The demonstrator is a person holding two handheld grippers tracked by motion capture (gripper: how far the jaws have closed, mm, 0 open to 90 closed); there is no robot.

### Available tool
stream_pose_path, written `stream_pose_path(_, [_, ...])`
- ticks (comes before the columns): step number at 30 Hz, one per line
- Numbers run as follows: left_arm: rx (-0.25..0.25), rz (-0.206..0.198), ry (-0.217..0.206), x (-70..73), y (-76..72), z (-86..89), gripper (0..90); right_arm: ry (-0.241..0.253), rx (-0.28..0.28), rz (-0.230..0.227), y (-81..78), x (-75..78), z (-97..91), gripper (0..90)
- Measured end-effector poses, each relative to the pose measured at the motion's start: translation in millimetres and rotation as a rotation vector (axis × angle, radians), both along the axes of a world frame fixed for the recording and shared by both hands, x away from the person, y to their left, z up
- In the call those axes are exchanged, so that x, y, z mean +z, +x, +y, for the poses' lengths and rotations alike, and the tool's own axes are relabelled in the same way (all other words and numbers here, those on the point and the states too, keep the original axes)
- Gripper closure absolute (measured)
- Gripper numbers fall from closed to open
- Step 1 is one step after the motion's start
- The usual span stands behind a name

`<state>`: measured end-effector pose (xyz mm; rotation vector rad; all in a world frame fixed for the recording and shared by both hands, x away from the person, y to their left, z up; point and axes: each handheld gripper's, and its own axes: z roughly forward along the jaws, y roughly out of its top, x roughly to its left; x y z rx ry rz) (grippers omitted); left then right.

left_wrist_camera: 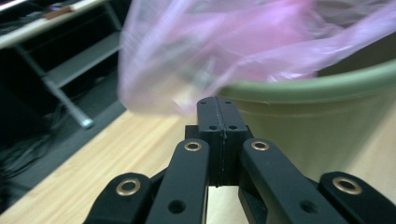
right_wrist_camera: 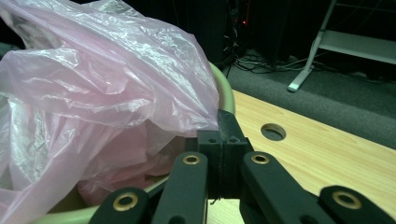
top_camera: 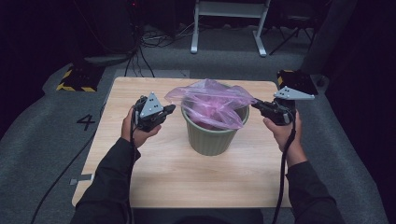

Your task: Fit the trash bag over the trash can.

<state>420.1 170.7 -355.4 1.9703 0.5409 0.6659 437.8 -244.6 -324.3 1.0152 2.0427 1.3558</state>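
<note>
I am working a thin pink bag [top_camera: 212,100] into the green bin [top_camera: 212,137] mid-worktop [top_camera: 187,182]. My right hand-held gripper [right_wrist_camera: 227,122] is clamping its edge at the rim; my left hand-held gripper [left_wrist_camera: 218,109] is pressed together beside the film, seemingly empty. The film is feather-light, limp and slippery, so I am judging gathered edge folds the best hold.

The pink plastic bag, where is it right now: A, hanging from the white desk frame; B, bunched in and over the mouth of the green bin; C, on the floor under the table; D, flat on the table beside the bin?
B: the pink plastic bag billows out of the top of the green bin, which stands on the wooden table.
</note>
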Motion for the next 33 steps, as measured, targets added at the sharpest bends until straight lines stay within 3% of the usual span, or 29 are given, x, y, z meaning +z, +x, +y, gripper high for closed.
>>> stream_pose_path(3, [-0.012, -0.006, -0.015, -0.5, -5.8, 3.7, 90.0, 0.006, -0.002, 0.017, -1.8, -3.3, -6.1, 90.0])
stream_pose_path(5, [-0.036, -0.044, -0.053, 0.7, -11.7, 4.7, 90.0, 0.014, -0.002, 0.030, -2.6, -6.3, -9.2, 90.0])
stream_pose_path(6, [-0.031, -0.049, -0.078, 2.3, -14.4, 3.9, 78.0, 0.021, 0.003, 0.039, -3.0, -7.3, -10.4, 90.0])
stream_pose_path(7, [-0.030, -0.026, -0.094, 3.0, -15.1, 1.9, 61.5, 0.027, 0.003, 0.050, -4.1, -8.5, -11.1, 90.0])
stream_pose_path(8, [-0.023, -0.017, -0.092, 3.3, -15.4, 0.4, 52.4, 0.027, 0.006, 0.058, -5.0, -9.4, -11.0, 90.0])
stream_pose_path(9, [-0.006, -0.020, -0.090, 3.4, -15.8, -1.7, 37.2, 0.006, 0.002, 0.063, -6.9, -11.4, -10.3, 90.0])
stream_pose_path(12, [0.006, -0.006, -0.149, 4.2, -13.9, -1.9, 30.5, -0.009, -0.013, 0.063, -8.4, -13.9, -11.4, 90.0])
stream_pose_path(14, [-0.012, 0.014, -0.190, 5.4, -10.4, 0.5, 28.4, -0.028, -0.034, 0.052, -9.0, -16.1, -14.3, 90.0])
stream_pose_path(15, [-0.003, 0.015, -0.199, 5.9, -9.1, 0.5, 28.4, -0.050, -0.051, 0.042, -8.8, -17.5, -15.8, 90.0])
stream_pose_path(18, [-0.017, 0.027, -0.218, 7.3, -6.7, -0.6, 28.1, -0.048, -0.065, 0.047, -4.7, -22.5, -21.9, 90.0])
stream_pose_path(19, [-0.023, 0.033, -0.232, 8.3, -5.8, -1.6, 27.0, -0.052, -0.068, 0.020, -2.5, -24.3, -24.3, 86.2])
stream_pose_path(22, [-0.043, 0.048, -0.271, 13.0, -4.8, -3.8, 26.1, -0.058, -0.094, 0.009, -0.6, -24.7, -25.1, 77.9])
stream_pose_path(23, [-0.048, 0.048, -0.280, 15.7, -4.8, -5.8, 25.9, -0.040, -0.088, -0.002, -0.5, -24.4, -25.9, 72.8])
stream_pose_path(26, [-0.052, 0.053, -0.273, 20.5, -3.8, -11.6, 25.0, -0.015, -0.067, -0.075, -6.8, -18.4, -27.7, 54.2])
stream_pose_path(29, [-0.086, 0.031, -0.207, 24.5, -10.9, -25.9, 25.0, 0.005, -0.070, -0.120, -17.9, -7.8, -29.9, 40.5])
stream_pose_path(30, [-0.086, 0.031, -0.207, 24.5, -10.9, -25.9, 25.1, 0.005, -0.070, -0.120, -17.9, -7.8, -29.9, 40.5])
stream_pose_path(33, [-0.154, 0.020, -0.157, 28.4, -23.7, -42.1, 25.0, 0.007, -0.063, -0.142, -25.8, -2.4, -29.2, 39.8])
